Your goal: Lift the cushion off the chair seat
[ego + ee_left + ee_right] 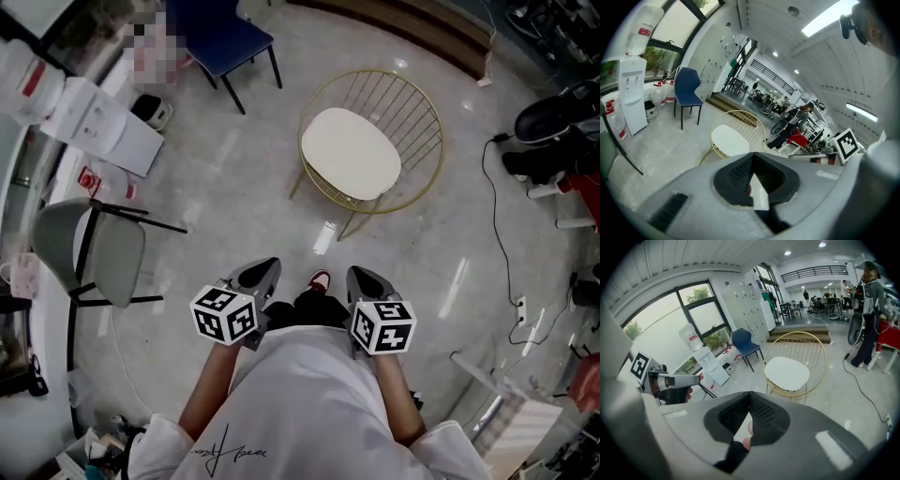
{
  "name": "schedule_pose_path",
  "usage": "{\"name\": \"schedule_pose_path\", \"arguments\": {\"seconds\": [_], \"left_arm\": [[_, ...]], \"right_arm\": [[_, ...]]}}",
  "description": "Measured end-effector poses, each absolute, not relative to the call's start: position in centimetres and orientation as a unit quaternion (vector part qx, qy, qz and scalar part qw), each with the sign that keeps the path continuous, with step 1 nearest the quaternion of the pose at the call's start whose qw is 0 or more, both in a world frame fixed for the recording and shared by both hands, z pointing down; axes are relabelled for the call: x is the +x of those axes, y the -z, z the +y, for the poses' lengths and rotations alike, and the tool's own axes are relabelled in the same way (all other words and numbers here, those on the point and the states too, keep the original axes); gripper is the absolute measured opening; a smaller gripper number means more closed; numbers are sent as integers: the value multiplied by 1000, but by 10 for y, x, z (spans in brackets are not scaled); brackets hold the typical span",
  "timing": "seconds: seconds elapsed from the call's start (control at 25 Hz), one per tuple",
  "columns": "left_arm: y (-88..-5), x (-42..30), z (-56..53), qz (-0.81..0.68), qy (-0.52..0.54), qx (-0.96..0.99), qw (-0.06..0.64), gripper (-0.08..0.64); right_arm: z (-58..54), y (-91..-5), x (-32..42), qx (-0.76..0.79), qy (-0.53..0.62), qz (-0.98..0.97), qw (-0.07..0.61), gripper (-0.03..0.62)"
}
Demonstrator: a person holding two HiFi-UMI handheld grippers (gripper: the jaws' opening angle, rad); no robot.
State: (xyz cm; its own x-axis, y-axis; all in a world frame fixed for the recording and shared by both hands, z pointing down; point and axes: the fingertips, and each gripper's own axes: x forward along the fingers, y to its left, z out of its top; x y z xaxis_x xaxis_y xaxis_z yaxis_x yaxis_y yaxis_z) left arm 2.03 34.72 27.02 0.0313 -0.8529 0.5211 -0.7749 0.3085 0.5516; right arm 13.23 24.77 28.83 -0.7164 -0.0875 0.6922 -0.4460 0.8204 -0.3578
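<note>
White cushion point(351, 153) on gold wire chair point(405, 103), open floor point(244, 187) before it; left gripper point(265, 272) and right gripper point(362, 276) well short, angled down, jaws closed, empty.

The cushion point(351, 153) ahead of the grippers is off-white, its wire chair point(427, 103) gold. Further left there's a navy chair point(220, 33). The left gripper point(265, 269) and right gripper point(359, 275) are grey, marker cubes point(225, 315) black-and-white.

Pale cream, rounded cushion point(350, 153) flat on the seat of the round gold wire chair point(417, 112), seemingly undisturbed.
</note>
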Motion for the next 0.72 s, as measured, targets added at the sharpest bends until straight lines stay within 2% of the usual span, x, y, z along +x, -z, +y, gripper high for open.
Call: {"name": "schedule_pose_path", "arguments": {"seconds": [0.4,0.72], "left_arm": [[-272,4,277,-657,14,632,411,0],[-289,-36,212,-617,-15,662,425,0]], "right_arm": [[196,-288,131,228,-279,-879,312,6],[156,-298,117,299,-307,-851,302,6]]}}
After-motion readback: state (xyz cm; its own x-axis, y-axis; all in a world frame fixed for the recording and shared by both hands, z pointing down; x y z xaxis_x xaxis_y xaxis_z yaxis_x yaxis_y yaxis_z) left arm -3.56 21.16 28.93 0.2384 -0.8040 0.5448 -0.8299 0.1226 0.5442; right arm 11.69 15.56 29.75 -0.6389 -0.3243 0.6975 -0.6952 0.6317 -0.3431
